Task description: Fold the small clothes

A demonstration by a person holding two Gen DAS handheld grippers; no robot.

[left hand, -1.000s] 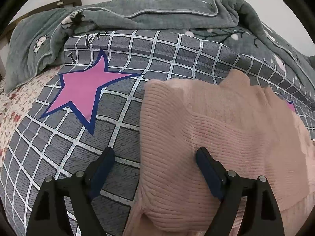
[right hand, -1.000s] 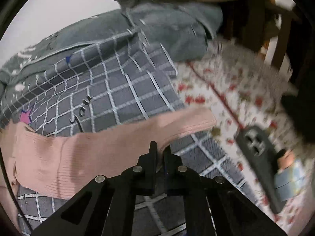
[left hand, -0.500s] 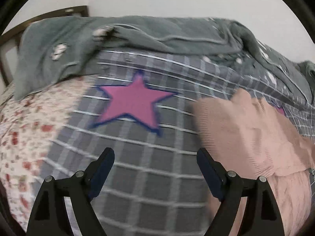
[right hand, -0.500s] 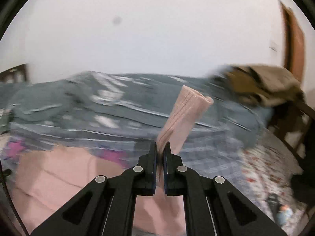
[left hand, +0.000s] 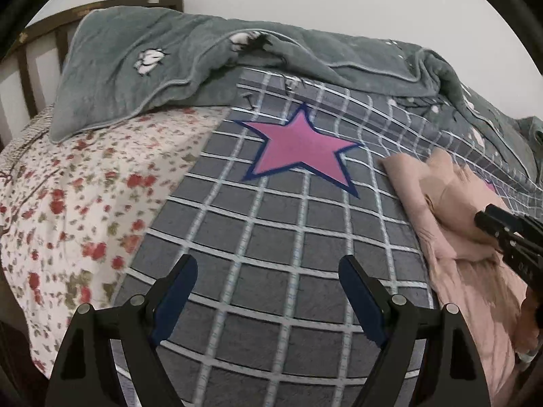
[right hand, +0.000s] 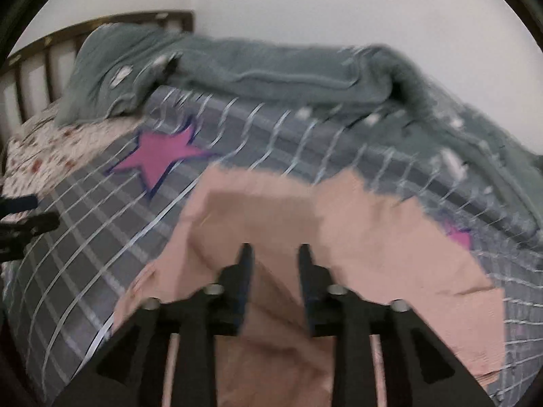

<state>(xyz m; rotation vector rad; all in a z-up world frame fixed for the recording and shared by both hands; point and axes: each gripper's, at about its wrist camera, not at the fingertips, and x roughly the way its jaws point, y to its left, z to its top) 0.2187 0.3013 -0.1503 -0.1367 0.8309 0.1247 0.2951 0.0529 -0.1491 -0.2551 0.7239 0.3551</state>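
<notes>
A pink ribbed sweater [right hand: 373, 230] lies flat on the grey checked bedspread [left hand: 271, 224]. One sleeve [right hand: 258, 213] is laid across its body. My right gripper [right hand: 275, 251] hovers just over that sleeve. Its jaws are opening, and the pads stand apart from the cloth that shows beneath them. My left gripper [left hand: 265, 264] is open and holds nothing, over bare bedspread to the left of the sweater [left hand: 451, 196]. The right gripper [left hand: 502, 237] shows at the right edge of the left wrist view, over the sweater.
A pink star [left hand: 302, 149] is printed on the bedspread ahead of the left gripper. A grey fleece blanket [left hand: 237, 57] is bunched along the far side against the wall. A floral sheet [left hand: 85, 186] and a wooden headboard [left hand: 34, 34] lie to the left.
The right gripper swung the sleeve from the right side over onto the sweater's body, then parted its jaws and let it go. The left gripper moved left, off the sweater.
</notes>
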